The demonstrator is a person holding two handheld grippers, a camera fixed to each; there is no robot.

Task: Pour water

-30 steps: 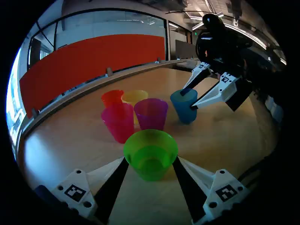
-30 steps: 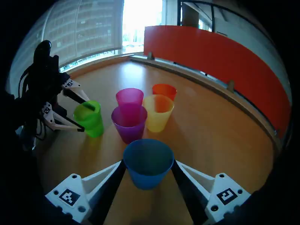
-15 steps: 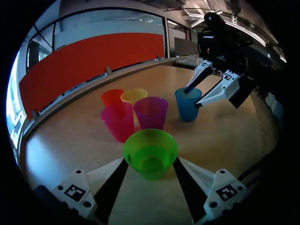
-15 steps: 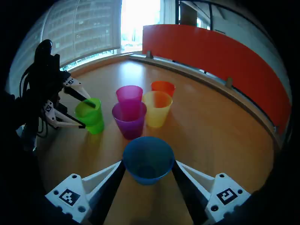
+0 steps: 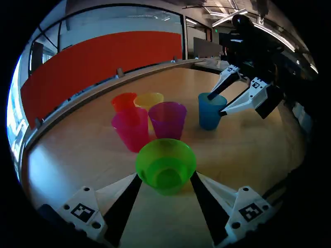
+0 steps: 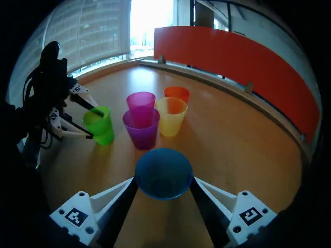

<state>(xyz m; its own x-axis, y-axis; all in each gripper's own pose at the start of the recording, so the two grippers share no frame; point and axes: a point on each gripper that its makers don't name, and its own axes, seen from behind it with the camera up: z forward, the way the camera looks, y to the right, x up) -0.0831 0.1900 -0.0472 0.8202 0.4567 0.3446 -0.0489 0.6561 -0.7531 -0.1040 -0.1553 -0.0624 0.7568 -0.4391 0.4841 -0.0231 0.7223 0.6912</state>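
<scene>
Hardly discernible: contents of green cup [image 5: 166, 170], blue cup [image 6: 163, 173].

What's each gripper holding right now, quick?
Left gripper: shut on the green cup.
Right gripper: shut on the blue cup.
</scene>
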